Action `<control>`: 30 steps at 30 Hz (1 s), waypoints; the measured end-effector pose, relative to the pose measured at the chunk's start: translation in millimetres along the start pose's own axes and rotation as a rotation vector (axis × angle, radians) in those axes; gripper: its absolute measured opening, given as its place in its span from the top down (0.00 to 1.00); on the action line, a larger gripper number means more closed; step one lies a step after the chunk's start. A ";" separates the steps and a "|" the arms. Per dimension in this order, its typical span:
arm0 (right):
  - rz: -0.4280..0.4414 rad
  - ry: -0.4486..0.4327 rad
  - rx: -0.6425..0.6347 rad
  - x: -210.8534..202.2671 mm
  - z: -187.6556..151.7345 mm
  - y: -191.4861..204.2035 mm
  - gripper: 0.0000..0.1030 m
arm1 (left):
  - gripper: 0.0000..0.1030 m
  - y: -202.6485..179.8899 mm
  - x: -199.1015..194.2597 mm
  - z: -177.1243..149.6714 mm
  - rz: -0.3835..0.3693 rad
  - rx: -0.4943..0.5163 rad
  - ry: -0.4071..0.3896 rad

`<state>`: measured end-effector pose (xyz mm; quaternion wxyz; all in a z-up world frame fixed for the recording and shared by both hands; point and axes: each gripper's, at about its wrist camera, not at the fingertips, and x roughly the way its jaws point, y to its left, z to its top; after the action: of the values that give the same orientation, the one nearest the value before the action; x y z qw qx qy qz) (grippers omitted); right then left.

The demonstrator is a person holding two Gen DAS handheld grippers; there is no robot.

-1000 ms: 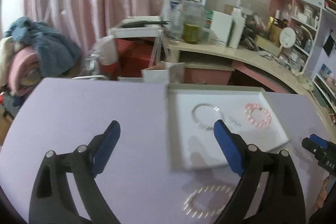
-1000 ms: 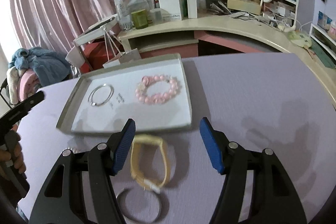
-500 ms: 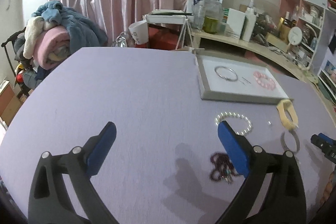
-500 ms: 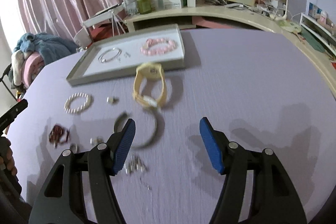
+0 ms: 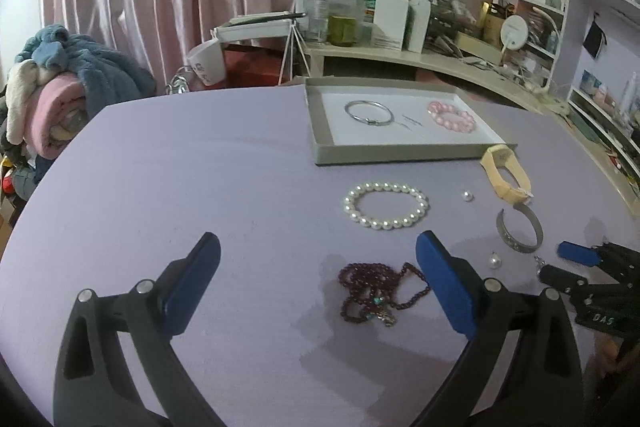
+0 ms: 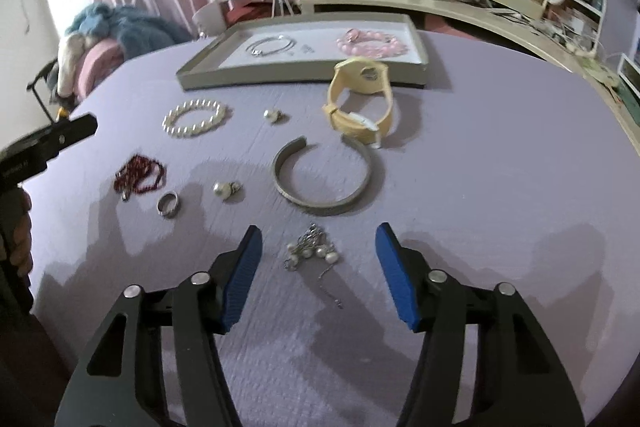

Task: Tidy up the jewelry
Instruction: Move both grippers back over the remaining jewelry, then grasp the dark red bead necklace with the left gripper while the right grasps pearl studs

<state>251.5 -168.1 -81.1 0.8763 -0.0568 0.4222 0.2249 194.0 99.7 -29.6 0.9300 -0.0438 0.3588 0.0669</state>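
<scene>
- Left gripper (image 5: 318, 269): blue-padded fingers spread wide, holding nothing, hovering over the near part of the lavender table (image 5: 200, 187).
- Right gripper (image 6: 319, 259): fingers likewise wide apart and empty, poised above the pearl-drop cluster (image 6: 312, 251), a small tangle of silver chain and white beads.
- Tray (image 5: 320, 131): grey-rimmed, white-floored, shallow, at the far side of the table. It held a thin silver bangle (image 5: 368, 113) on the left and a pink bead bracelet (image 5: 452, 117) on the right, well apart, with tiny silver pieces between them.
- White pearl bracelet (image 5: 386, 205): a closed ring of round beads, flat on the table just near of the tray.
- Dark red bead strand (image 5: 380, 293): bunched in loops with a small metal charm, lying between the left gripper's fingers.
- Yellow watch (image 6: 362, 99): pale strap curled on its side, touching the tray's near right corner.
- Silver cuff (image 6: 326, 181): open C-shaped band, just near of the watch.
- Silver ring (image 6: 168, 203): plain band, near the red strand.
- Two single pearl earrings (image 6: 226, 189), (image 6: 272, 115): loose on the table, apart from one another.
</scene>
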 end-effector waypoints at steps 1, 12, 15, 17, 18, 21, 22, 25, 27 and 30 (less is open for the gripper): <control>0.000 0.006 -0.003 1.0 -1.2 0.9 0.46 | 0.05 -0.1 1.1 -0.9 -0.003 0.001 0.005; -0.030 0.009 -0.064 1.9 -2.5 9.5 0.67 | 0.05 -6.2 9.4 -5.5 -0.045 0.014 0.036; -0.026 0.013 -0.092 2.5 -1.7 15.5 0.87 | 0.05 -10.3 11.5 -7.5 -0.061 0.029 0.046; -0.030 0.020 -0.090 3.0 -0.2 15.7 0.88 | 0.05 -12.9 12.7 -8.2 -0.072 0.039 0.050; -0.035 0.021 -0.086 2.7 0.2 14.5 0.89 | 0.05 -13.9 13.1 -8.6 -0.076 0.043 0.052; -0.041 0.008 -0.061 -1.4 2.8 10.1 0.94 | 0.05 -16.1 15.1 -9.4 -0.086 0.048 0.060; -0.037 -0.007 -0.042 -4.7 4.5 6.8 0.94 | 0.05 -16.6 16.0 -9.4 -0.089 0.049 0.063; -0.026 -0.052 0.003 -15.6 13.0 -1.1 0.94 | 0.05 -18.2 18.8 -10.0 -0.100 0.054 0.076; -0.018 -0.087 0.023 -22.3 20.8 -4.1 0.94 | 0.05 -19.9 21.2 -10.3 -0.104 0.059 0.085; -0.004 -0.133 0.038 -32.0 32.4 -5.1 0.94 | 0.05 -21.4 24.7 -11.0 -0.105 0.065 0.100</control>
<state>259.5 -174.4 -36.4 0.9037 -0.0259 0.3673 0.2184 208.2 79.4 -53.6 0.9140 -0.0356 0.4041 0.0038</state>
